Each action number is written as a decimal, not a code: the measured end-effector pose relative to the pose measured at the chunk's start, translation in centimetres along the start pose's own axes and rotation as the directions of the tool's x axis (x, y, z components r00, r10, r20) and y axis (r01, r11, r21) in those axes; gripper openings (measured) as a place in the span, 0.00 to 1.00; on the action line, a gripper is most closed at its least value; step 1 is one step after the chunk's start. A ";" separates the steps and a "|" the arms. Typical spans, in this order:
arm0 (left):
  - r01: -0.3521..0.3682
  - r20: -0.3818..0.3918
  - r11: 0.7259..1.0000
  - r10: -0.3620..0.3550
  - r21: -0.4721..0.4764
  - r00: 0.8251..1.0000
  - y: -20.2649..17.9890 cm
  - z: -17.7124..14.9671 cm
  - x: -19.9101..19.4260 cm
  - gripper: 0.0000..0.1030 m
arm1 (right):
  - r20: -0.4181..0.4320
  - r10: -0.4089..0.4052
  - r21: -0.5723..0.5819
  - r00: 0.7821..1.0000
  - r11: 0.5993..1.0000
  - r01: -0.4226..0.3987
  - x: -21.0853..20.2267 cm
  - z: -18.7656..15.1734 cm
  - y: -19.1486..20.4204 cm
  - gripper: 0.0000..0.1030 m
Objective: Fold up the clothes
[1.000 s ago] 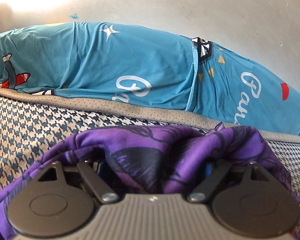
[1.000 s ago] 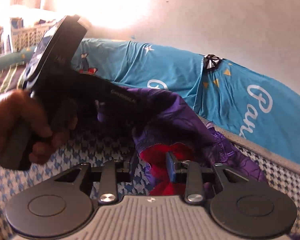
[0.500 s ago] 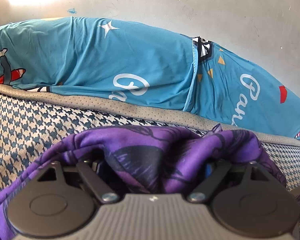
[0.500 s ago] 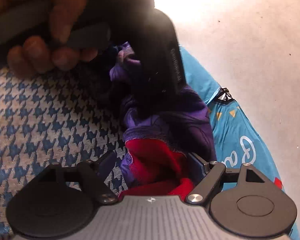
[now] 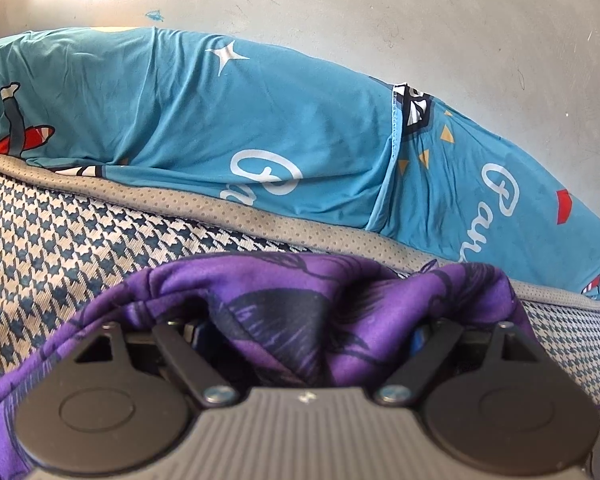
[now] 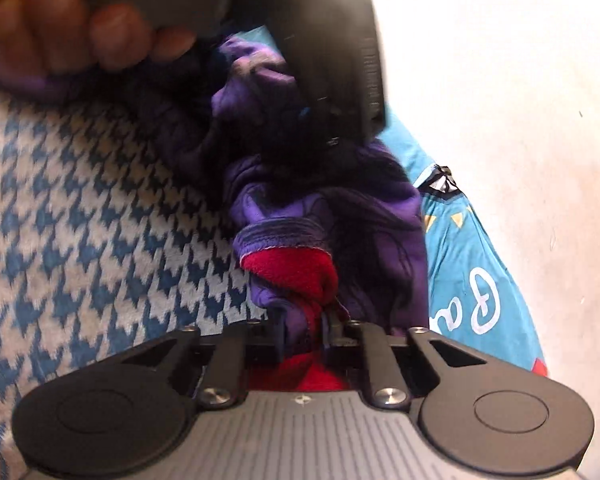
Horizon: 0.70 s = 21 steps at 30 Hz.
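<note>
Right gripper (image 6: 302,334) has just been closing, and its jaws now pinch a bunch of the purple garment (image 6: 340,220) where the red lining (image 6: 292,272) shows at the hem. Left gripper (image 5: 304,332) stands wide, with a thick wad of the same garment (image 5: 300,300) filling the space between its fingers; whether the pads truly press on it cannot be told, since the cloth covers them.

The garment lies crumpled on the houndstooth bedcover (image 5: 60,248), near the blue printed pillows (image 5: 220,128) along the wall (image 5: 380,8).

To fold it well, I judge the two grips should sit on matching corners or one hem, then draw apart to pull the cloth flat before any fold is laid. Lifting a bunched handful would only carry the wrinkles along.

Garment shape, sleeves and edges are not readable. In the right view the left gripper and the hand (image 6: 80,28) are blurred and cut off at the top.
</note>
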<state>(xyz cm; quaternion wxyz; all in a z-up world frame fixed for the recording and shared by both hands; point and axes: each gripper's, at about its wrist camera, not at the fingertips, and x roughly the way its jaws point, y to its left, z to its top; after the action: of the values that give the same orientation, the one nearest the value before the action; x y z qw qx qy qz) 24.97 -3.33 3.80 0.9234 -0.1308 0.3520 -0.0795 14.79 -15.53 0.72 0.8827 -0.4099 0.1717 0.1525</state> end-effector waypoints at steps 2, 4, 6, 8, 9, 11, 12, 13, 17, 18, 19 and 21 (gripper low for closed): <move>-0.002 0.008 1.000 0.002 -0.004 1.000 0.0 0.0 -0.4 0.80 | 0.013 0.061 0.132 0.998 0.989 -0.062 -0.8 0.4 -2.0 0.10; -0.004 0.023 1.000 0.004 -0.004 1.000 -0.1 0.1 -1.2 0.81 | 0.038 0.122 0.264 0.992 0.956 -0.128 -1.7 0.5 -4.1 0.10; -0.002 0.039 1.000 0.002 -0.006 0.999 -0.2 0.1 -2.0 0.82 | 0.070 0.168 0.361 0.983 0.915 -0.182 -2.6 0.4 -5.7 0.10; 0.008 0.053 1.000 -0.007 -0.007 0.999 -0.3 0.1 -3.0 0.83 | 0.109 0.209 0.438 0.972 0.868 -0.235 -3.8 0.1 -7.1 0.10; 0.007 0.060 1.000 -0.007 -0.001 0.998 -0.4 0.0 -3.6 0.83 | 0.133 0.233 0.479 0.963 0.836 -0.269 -4.3 -0.1 -7.8 0.09; -0.002 0.079 1.000 0.001 0.010 0.997 -0.4 -0.2 -4.7 0.84 | 0.198 0.291 0.574 0.936 0.739 -0.351 -5.3 -0.6 -9.6 0.07; -0.005 0.090 1.000 0.004 0.012 0.996 -0.3 -0.3 -5.4 0.85 | 0.237 0.322 0.622 0.917 0.675 -0.397 -5.8 -1.0 -10.5 0.07; -0.009 0.101 1.000 0.007 0.014 0.995 -0.2 -0.4 -6.0 0.88 | 0.278 0.359 0.660 0.891 0.602 -0.449 -6.0 -1.4 -11.2 0.07; -0.008 0.109 1.000 0.005 0.027 0.994 0.7 -1.0 -9.0 0.89 | 0.435 0.477 0.707 0.763 0.344 -0.618 -6.9 -1.9 -11.4 0.07; -0.016 0.111 0.999 0.012 0.035 0.994 1.1 -1.3 -9.9 0.89 | 0.451 0.491 0.695 0.745 0.330 -0.638 -7.5 -1.8 -11.1 0.07; -0.018 0.108 0.999 0.014 0.035 0.994 1.4 -1.8 -10.8 0.91 | 0.459 0.501 0.680 0.733 0.332 -0.653 -8.2 -1.6 -10.6 0.07; -0.015 0.093 1.000 0.013 0.025 0.996 2.2 -3.0 -12.5 0.95 | 0.464 0.521 0.655 0.717 0.343 -0.673 -9.5 -1.4 -9.8 0.07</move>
<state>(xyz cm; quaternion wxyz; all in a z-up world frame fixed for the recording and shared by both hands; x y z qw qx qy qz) 13.88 1.22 8.84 0.9408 -0.1200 0.3087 -0.0716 10.09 -23.92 10.54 0.8590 0.1314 0.2810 0.4072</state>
